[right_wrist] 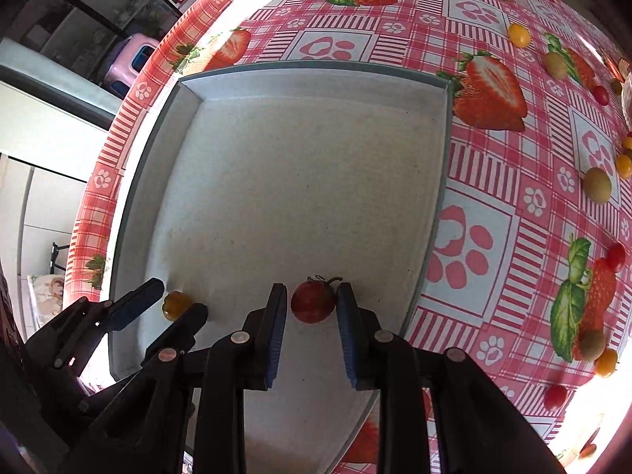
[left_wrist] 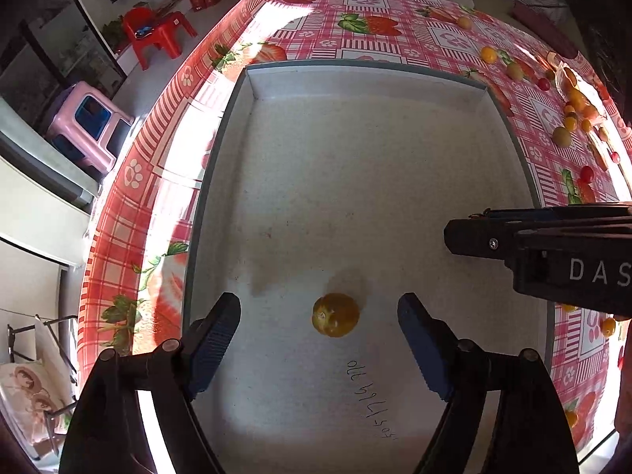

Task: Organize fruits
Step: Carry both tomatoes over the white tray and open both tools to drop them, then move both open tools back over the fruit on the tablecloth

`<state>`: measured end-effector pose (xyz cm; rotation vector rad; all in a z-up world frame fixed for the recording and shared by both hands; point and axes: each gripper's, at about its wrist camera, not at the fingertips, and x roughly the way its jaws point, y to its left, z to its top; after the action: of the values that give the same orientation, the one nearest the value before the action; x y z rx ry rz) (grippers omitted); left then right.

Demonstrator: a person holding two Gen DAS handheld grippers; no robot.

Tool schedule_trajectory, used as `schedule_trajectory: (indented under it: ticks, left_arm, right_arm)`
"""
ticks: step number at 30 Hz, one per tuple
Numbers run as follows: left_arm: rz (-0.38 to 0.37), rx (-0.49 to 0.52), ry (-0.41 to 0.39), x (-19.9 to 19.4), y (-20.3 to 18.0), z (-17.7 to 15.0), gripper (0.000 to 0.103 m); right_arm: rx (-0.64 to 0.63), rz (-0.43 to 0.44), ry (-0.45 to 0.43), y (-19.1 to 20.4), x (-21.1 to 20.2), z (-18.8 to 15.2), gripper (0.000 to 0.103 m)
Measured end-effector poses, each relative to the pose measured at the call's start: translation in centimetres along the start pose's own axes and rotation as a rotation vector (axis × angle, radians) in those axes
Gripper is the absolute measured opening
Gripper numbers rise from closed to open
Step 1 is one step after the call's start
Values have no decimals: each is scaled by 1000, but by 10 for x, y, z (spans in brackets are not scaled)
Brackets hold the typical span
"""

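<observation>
A shallow white box (left_wrist: pixel 367 83) (right_wrist: pixel 316 75) lies on the strawberry-print tablecloth. My left gripper (left_wrist: pixel 319 318) is open over the box's near end, with a yellow cherry tomato (left_wrist: pixel 335 314) lying on the box floor between its fingers, touching neither. The tomato also shows in the right wrist view (right_wrist: pixel 176 305), by the left gripper (right_wrist: pixel 179 300). My right gripper (right_wrist: pixel 312 301) is shut on a red cherry tomato (right_wrist: pixel 313 302) with a green stem, low over the box floor. The right gripper's body (left_wrist: pixel 553 252) enters the left wrist view from the right.
Several loose yellow, green and red cherry tomatoes (left_wrist: pixel 561 136) (right_wrist: pixel 597 185) lie scattered on the tablecloth (right_wrist: pixel 493 158) right of the box. A clear plastic bag with more tomatoes (left_wrist: pixel 576 94) lies at the far right. Red and pink stools (left_wrist: pixel 158 35) stand on the floor left of the table.
</observation>
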<state>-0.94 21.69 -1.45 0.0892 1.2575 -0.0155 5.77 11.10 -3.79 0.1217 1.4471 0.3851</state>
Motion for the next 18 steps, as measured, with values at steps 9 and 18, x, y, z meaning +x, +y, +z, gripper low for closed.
schedule_trajectory:
  ticks: [9,18]
  left_arm:
    - [23,46,30,-4,-2,1,83]
    - [-11,120,9,-22,-46,7,83]
  right_arm:
    - [21,59,-115,-4,-38,3,79]
    - [149,25,-162,-63,-80,-19,79]
